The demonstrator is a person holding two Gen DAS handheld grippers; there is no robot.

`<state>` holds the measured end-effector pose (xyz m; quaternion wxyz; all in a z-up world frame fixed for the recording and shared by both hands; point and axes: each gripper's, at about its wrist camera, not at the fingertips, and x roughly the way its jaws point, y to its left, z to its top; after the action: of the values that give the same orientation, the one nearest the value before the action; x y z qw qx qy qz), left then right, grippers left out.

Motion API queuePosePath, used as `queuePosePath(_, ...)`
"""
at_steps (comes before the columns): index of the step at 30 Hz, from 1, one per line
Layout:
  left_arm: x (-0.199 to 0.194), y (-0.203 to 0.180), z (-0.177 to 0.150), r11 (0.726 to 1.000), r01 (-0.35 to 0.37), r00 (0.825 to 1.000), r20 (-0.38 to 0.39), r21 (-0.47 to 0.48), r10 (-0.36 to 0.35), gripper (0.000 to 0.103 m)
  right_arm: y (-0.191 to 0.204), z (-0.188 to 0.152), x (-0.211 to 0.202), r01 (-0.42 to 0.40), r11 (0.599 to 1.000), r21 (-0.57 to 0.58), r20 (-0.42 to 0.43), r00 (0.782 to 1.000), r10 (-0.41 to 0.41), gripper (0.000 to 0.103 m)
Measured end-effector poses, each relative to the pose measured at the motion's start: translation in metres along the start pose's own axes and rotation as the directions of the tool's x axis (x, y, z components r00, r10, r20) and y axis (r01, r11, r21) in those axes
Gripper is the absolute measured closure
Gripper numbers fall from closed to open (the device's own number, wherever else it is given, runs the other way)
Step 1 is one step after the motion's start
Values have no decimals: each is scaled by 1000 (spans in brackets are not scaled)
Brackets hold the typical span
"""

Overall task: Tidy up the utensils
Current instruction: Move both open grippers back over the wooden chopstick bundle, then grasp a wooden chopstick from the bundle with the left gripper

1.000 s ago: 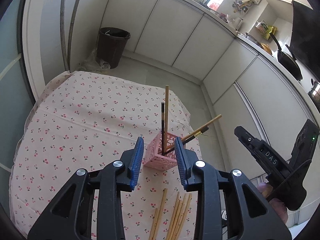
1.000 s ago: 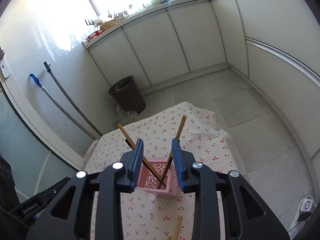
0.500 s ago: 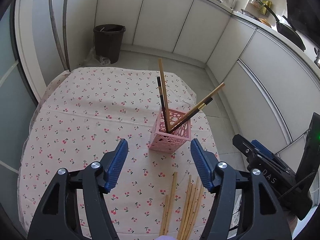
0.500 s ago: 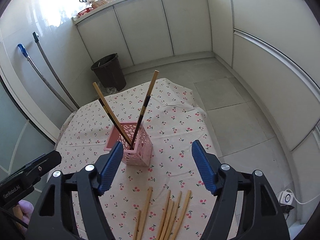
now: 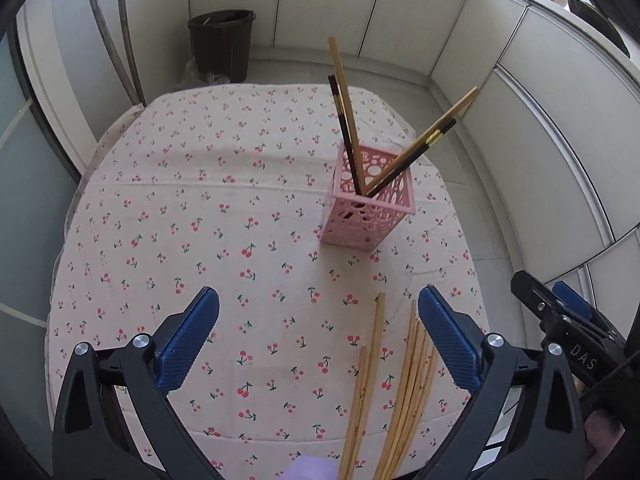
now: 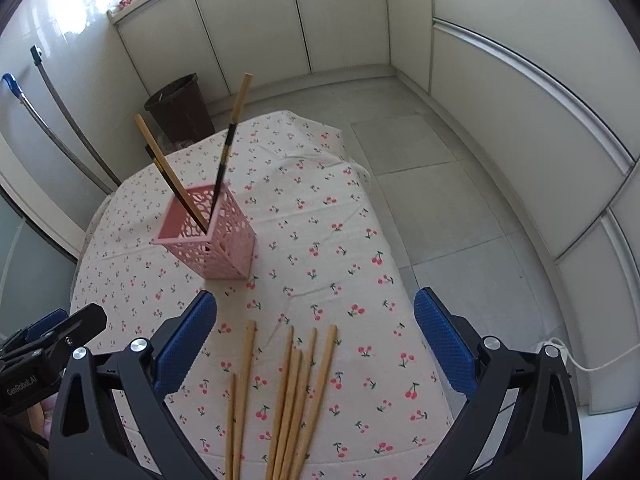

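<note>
Both my grippers have just spread wide, nothing between them: left gripper [image 5: 318, 322] and right gripper [image 6: 315, 322] hover over loose chopsticks [image 6: 294, 396] on the cherry-print tablecloth [image 5: 180, 208], pink holder [image 5: 366, 210] beyond; "DAS" and "GenRobot.AI" read on the casings

I'm seeing a dark bin [image 5: 222, 44] sitting on the floor beyond the worktop's far edge, two mop handles [image 6: 60, 120] leaning left.

Left tool [image 5: 318, 320], black arms, blue textured pads [image 5: 188, 344], silver screws, right tool [image 6: 316, 328] alike
</note>
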<state>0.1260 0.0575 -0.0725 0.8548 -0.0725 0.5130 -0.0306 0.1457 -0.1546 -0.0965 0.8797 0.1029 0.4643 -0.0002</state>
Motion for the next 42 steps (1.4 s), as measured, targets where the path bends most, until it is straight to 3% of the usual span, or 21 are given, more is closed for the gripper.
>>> queuePosePath(6,33,11,-14,999,-28,989,-146,-27,24,7,-30,-13,-1,20,995,100,-51,999,-15,7)
queuePosePath(13,78,2,-41,999,-45,944,-326,25,50,7,-40,-21,0,-51,985,166,-109,992,70,7)
queuePosePath(16,89,-6,-53,993,-80,935,-338,91,106,7,-40,-22,3,-83,978,190,-126,986,108,7)
queuePosePath(20,100,-11,-61,991,-80,925,-362,112,115,7,-37,-23,4,-114,974,197,-139,980,143,7)
queuePosePath(25,109,-17,-67,977,-131,919,-349,167,182,9,-34,-21,-1,-138,971,194,-127,978,164,7)
queuePosePath(33,120,-20,-74,975,-132,910,-367,178,190,12,-35,-19,-1,-155,967,203,-126,975,183,7)
queuePosePath(36,123,-27,-79,977,-105,920,-354,184,165,30,-35,-18,0,-152,967,204,-127,975,180,7)
queuePosePath(38,121,-37,-82,975,-87,929,-336,203,153,53,-37,-18,1,-152,965,212,-129,975,181,7)
queuePosePath(42,118,-56,-93,974,-60,936,-327,219,131,74,-38,-18,5,-147,963,224,-139,974,181,7)
